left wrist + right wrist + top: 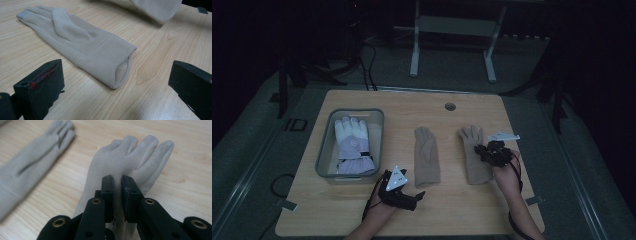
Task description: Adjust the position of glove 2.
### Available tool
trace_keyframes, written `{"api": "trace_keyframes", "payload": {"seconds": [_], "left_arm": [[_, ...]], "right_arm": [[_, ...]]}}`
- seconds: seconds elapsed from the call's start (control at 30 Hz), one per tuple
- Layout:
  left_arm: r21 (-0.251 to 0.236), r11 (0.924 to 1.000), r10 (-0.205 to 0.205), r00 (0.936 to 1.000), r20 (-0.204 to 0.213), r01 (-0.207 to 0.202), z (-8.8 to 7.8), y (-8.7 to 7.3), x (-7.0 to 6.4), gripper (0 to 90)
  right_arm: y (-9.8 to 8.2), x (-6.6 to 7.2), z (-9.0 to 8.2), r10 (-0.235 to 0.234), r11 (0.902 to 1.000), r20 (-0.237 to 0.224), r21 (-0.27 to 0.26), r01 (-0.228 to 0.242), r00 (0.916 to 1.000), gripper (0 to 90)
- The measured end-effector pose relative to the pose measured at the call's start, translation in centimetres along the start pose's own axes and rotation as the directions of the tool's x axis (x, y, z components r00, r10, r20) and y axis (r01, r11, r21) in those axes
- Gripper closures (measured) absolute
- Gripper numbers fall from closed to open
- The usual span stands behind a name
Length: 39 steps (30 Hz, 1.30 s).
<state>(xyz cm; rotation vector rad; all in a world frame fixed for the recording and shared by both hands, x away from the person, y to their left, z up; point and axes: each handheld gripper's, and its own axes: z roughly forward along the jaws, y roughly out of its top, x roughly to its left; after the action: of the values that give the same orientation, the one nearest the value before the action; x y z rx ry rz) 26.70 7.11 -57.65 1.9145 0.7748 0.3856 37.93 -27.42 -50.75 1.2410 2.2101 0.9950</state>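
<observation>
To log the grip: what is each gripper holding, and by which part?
Right gripper pinches the right beige glove at its palm; left gripper holds nothing.

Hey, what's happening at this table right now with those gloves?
A person at a wooden table works with a handheld gripper in each hand. The right gripper is shut on a pinch of fabric of the right beige glove, which shows slightly raised in the left gripper view. The left gripper rests open on the table, aimed at the cuff of the other beige glove, which lies flat. A white and lilac ski glove sits in a grey bin at the left.
</observation>
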Motion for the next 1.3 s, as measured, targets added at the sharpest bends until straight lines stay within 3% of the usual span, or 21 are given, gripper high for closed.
{"api": "trace_keyframes", "payload": {"seconds": [0.3,0.6,1.0,1.3], "left_arm": [[0.002,1.0000,0.003,1.0000,0.000,-0.003,0.0,0.0,0.0,0.4],[0.002,1.0000,0.001,1.0000,0.000,-0.001,0.0,0.0,0.0,0.4],[-0.006,1.0000,-0.003,1.0000,-0.004,0.003,-0.1,0.0,0.0,0.4],[-0.011,0.9999,0.008,0.9999,-0.011,-0.008,-0.1,-0.1,-0.1,0.4]], "right_arm": [[2.5,1.1,-1.1,0.014,0.9981,-0.001,-0.060,-0.014,0.9999,81.1],[4.6,3.5,-1.1,0.027,0.9959,-0.036,-0.085,-0.030,0.9990,81.0],[6.2,7.5,0.9,0.021,0.9953,-0.092,-0.092,-0.029,0.9955,80.9],[6.7,11.6,3.4,0.049,0.9944,-0.145,-0.085,-0.062,0.9882,80.8]]}}
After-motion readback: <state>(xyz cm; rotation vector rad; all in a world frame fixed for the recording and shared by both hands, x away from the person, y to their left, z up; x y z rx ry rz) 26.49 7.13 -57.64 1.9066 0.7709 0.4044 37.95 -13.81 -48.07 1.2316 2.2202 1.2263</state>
